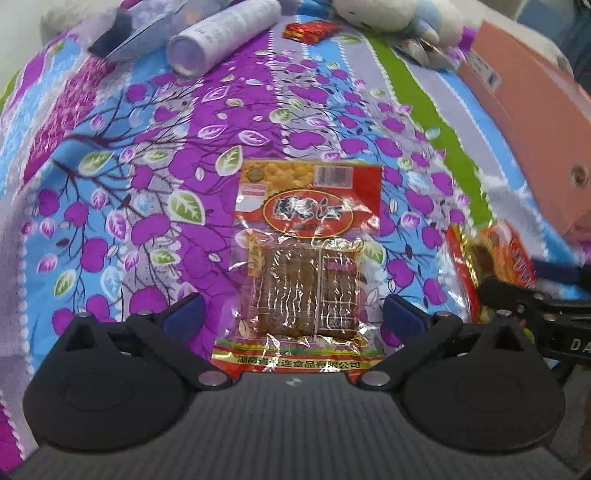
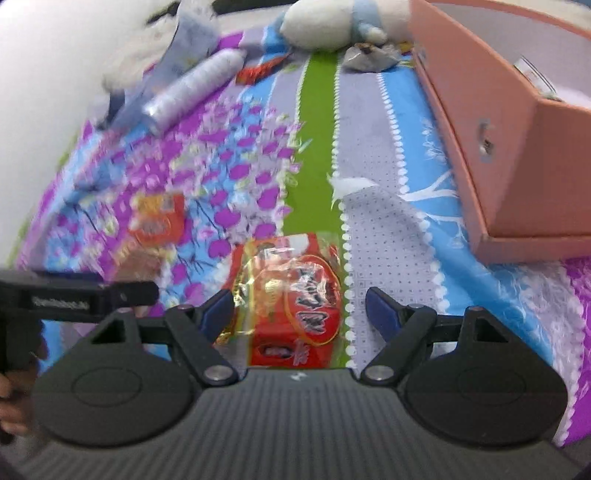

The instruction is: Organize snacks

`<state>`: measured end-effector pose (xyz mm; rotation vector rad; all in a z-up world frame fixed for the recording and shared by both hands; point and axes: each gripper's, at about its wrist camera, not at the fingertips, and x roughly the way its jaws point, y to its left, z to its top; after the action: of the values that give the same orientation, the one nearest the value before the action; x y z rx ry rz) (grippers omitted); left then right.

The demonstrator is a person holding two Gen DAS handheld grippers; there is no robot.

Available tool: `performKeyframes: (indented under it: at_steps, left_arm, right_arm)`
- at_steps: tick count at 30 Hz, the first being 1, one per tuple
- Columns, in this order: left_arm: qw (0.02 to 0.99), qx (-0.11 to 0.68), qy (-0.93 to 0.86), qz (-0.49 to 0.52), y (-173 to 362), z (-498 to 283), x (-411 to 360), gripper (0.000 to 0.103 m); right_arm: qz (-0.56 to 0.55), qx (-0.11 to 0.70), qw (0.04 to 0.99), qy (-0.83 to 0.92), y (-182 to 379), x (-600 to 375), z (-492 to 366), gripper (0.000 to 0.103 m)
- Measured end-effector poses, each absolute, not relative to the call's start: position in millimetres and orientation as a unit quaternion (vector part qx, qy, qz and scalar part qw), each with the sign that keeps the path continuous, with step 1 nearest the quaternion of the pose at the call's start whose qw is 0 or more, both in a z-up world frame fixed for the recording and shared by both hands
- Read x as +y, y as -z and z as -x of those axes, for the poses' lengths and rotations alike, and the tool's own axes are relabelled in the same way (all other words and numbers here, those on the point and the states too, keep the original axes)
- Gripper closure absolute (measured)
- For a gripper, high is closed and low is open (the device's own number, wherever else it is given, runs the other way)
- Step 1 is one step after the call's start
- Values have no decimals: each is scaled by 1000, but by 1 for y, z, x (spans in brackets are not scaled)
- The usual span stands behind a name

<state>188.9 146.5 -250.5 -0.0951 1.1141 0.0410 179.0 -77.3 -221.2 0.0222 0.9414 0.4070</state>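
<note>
A: Snacks, status check, largest item first. Floral bedsheet [image 1: 147,155] covers the whole work surface. Pink box [image 2: 480,122] sits open at the right edge; I judge it the collection bin. One wrapped item shows over its rim, too blurred to identify.

B: So sorting is barely begun?

A: That is my reading. At least three packets lie loose on the sheet. Tofu snack packet [image 1: 308,251], flat, label facing up, lies squarely ahead of the left gripper [image 1: 293,314].

B: Left gripper state?

A: Jaws spread wide, one blue pad on each side of the packet's lower end, neither pressing. Nothing held.

B: And the right?

A: Right gripper [image 2: 299,314] also spread, a bit narrower. Second red packet [image 2: 295,302] lies between its pads; the left pad is at the wrapper's edge, the right pad stands apart. No grip that I can see. View is smeared.

B: Anything else outstanding?

A: Small red packet [image 1: 308,31] far off, near the plush toy [image 1: 399,18]. White tube [image 1: 221,33] and crumpled wrapper [image 2: 369,55] also lie there; whether they count as snacks, cannot tell.

B: Remaining work?

A: Close on both packets, carry to box, then fetch the far one.
</note>
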Motion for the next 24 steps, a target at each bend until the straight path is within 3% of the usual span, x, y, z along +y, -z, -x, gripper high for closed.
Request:
performKeyframes:
  at_steps: [3,8,14,19,24]
  left_arm:
    - [854,519,-12,29,254,-189,141,0]
    - [857,515,-17,28,253,-190,136,4]
    - [858,512,-23,31,247,-190,132,20]
    - [859,508,-29,51,238,-188,137,44]
    - [858,508,-32,70,234,-187,144,51]
  right_arm:
    - [23,439,876,-200,225,-67,-177,22]
    - [67,424,881,-199,220,-56,-174,47]
    - [69,423,882,-195,217,-59,-173,49]
    - [60,420,885,-190,212,-64,-172,49]
    - [55,416,890,-179,206,-70,-174,49]
